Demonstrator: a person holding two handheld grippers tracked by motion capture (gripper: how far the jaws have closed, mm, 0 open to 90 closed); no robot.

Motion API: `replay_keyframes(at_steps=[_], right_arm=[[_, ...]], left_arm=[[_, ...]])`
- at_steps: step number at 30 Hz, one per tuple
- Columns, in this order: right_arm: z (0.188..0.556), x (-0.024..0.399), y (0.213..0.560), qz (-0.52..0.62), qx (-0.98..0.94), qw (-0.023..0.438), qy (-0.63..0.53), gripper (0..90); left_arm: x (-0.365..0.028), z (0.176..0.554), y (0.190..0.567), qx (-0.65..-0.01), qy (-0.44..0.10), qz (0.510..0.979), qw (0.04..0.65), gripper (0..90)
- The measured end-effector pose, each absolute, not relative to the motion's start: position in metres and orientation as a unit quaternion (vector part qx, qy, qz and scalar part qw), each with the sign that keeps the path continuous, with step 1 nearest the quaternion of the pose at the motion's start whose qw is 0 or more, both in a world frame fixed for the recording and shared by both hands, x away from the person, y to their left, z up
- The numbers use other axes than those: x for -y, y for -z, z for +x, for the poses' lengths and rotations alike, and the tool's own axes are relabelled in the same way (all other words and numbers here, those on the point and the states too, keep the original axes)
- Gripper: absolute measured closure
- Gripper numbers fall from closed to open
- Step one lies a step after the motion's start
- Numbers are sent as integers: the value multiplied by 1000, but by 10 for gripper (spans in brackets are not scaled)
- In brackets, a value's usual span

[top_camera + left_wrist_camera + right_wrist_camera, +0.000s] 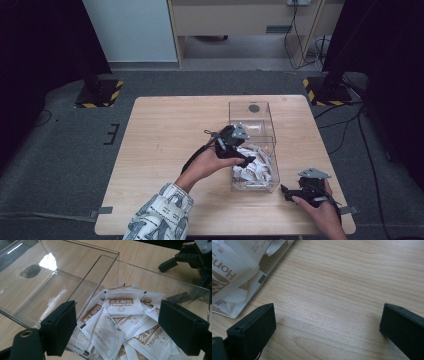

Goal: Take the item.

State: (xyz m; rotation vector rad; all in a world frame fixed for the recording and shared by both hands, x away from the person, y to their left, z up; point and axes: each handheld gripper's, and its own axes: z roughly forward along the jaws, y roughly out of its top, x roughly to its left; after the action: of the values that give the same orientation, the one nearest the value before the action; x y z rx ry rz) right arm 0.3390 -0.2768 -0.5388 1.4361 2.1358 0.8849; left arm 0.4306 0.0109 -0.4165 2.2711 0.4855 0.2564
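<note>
Going by how things lie, the work looks barely begun: the far compartment (47, 287) of the clear box (252, 145), seen at the left in the left claw's view, is bare but for a dark round mark seen through its floor, while the near compartment on the other side of the clear divider (100, 282) is heaped with white and brown sachets (122, 322) marked HongMian. No sachet lies on the desk (165, 145) outside the box, so the picking, or the moving of packets, is by my reading all still to do. In the high view the left forearm, in a patterned sleeve (160, 212), reaches up and to the right from the bottom edge, and its hand carries the left claw (248, 161) at the near compartment's left wall, tips over the heap. Its jaws stand wide apart with nothing clasped, the pile showing in the gap between them, poised as if to come down on a top packet. Farther right, well apart from the left hand, the right claw (284, 190) rests low near the desk's front right corner, just beside the box's near end, pointing left. Its jaws are likewise spread wide, with bare wood between them and the box's wall at the left edge of its own view.
</note>
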Motion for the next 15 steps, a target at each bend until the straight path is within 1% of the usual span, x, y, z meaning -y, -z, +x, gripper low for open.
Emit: replay_keyframes(at_steps=[6,8,10,13,14,15], right_arm=[[339,277,539,516,-768,209,-318,8],[339,277,539,516,-767,208,-318,8],[339,277,539,516,-767,208,-318,8],[339,277,539,516,-768,209,-318,8],[339,277,539,516,-768,209,-318,8],[339,277,539,516,-768,209,-318,8]], left_arm=[[-9,432,418,-190,-104,895,390,154],[-8,432,420,-190,-106,896,386,190],[-8,432,421,-187,-109,900,378,203],[-6,433,423,-186,-109,902,373,270],[-5,434,424,-175,-109,903,377,300],[-5,434,424,-175,-108,904,375,375]])
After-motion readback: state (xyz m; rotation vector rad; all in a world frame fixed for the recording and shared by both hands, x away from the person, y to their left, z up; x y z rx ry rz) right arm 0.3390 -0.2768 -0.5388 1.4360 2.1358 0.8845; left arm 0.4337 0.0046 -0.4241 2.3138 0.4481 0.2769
